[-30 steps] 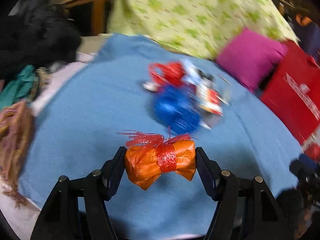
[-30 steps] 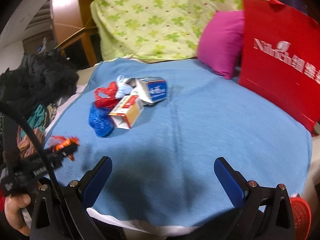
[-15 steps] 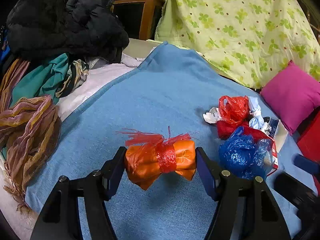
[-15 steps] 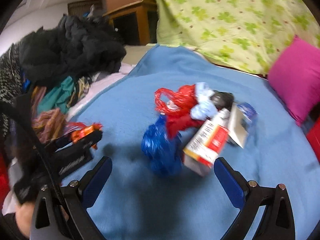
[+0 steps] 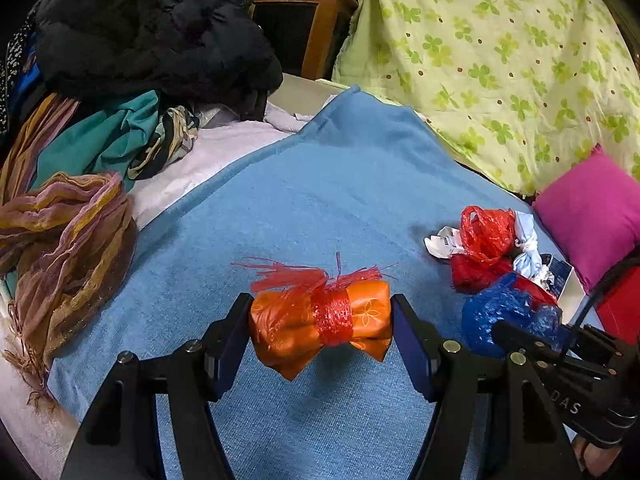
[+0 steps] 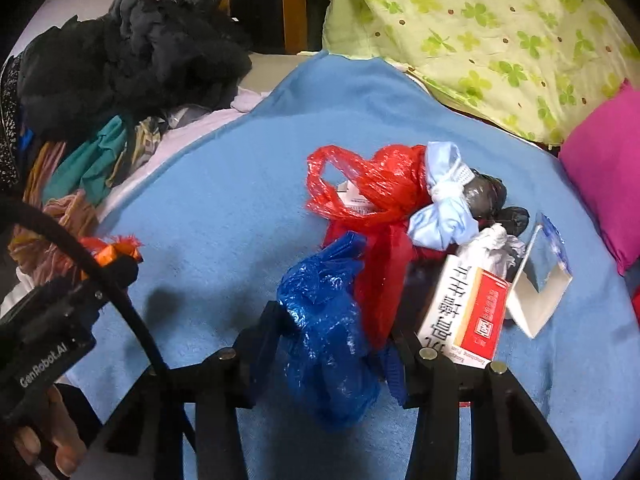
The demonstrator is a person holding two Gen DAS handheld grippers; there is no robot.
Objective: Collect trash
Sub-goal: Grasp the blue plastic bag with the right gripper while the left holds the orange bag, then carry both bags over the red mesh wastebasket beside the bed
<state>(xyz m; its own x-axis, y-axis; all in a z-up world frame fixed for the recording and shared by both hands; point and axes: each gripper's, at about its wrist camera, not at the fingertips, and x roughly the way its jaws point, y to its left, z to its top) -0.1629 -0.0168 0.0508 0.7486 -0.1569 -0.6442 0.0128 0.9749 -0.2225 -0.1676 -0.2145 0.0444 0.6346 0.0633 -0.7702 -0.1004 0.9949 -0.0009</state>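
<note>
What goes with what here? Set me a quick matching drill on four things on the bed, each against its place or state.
Things:
1. orange wrapped bundle
2. crumpled blue plastic bag
3. red-and-white cardboard box
4. pink square cushion

Places or states:
A. at the blue blanket's far right edge
B. held in the left tool
C. between the closing right tool's fingers
D. lying in the trash heap, right of the blue bag

Pairs: 1-B, 2-C, 3-D, 4-A

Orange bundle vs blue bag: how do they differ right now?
The orange bundle is folded tight and tied with red string; the blue bag is loosely crumpled, untied. The orange bundle is clamped in the left gripper, alone; the blue bag sits between the closing jaws of the right gripper, against the trash pile. Both are crinkly plastic over the blue blanket.
</note>
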